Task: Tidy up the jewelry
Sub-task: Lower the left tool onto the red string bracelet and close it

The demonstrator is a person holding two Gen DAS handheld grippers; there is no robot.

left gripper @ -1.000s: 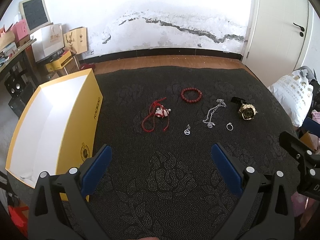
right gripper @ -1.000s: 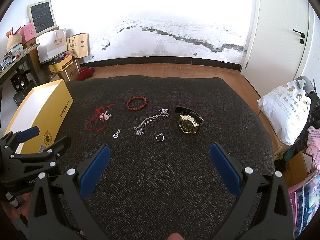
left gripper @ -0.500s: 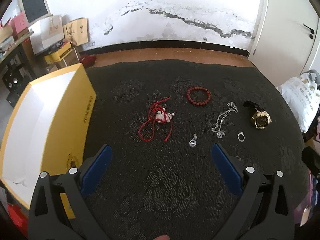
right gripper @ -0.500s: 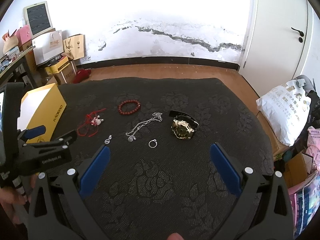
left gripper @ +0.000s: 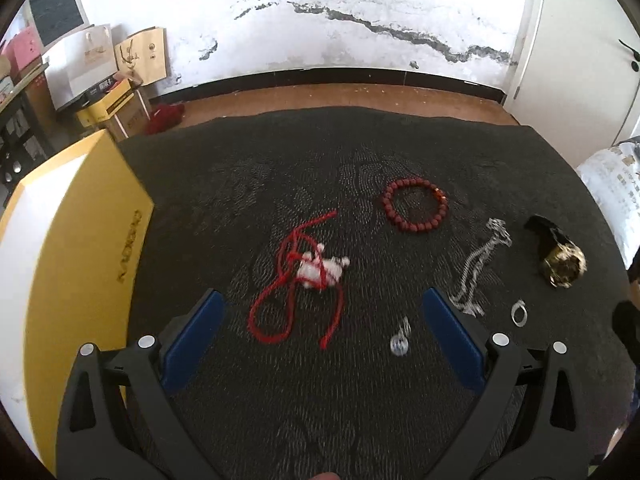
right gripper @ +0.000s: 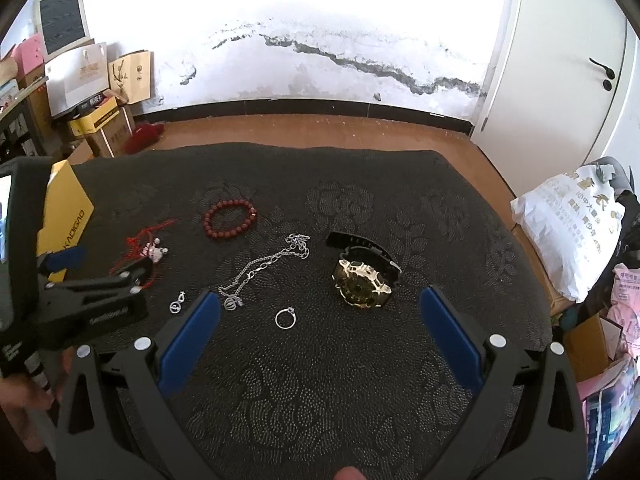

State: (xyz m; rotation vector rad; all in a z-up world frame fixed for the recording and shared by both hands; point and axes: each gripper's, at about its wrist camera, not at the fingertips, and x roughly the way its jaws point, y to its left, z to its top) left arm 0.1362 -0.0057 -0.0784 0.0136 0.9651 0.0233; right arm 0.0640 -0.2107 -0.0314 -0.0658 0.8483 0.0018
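Jewelry lies on a black patterned cloth [left gripper: 320, 392]. A red cord necklace with a white charm [left gripper: 308, 280] lies just ahead of my open, empty left gripper [left gripper: 320, 320]. Beyond are a red bead bracelet [left gripper: 414, 210], a silver chain [left gripper: 478, 266], a small pendant [left gripper: 400, 340], a ring [left gripper: 519, 313] and a gold watch [left gripper: 562, 266]. My right gripper [right gripper: 318, 316] is open and empty, with the ring [right gripper: 286, 317] between its fingers and the watch [right gripper: 362, 282] just ahead. The left gripper [right gripper: 92, 280] shows at the left of the right wrist view.
A yellow box with a white inside [left gripper: 76, 264] stands open at the cloth's left edge. Cartons and paper bags [left gripper: 116, 80] line the back left wall. A white door [right gripper: 560, 60] and a white sack [right gripper: 568, 224] are at the right.
My left gripper has moved forward and down toward the red cord necklace. My right gripper has moved a little closer to the ring and watch. Both stay open.
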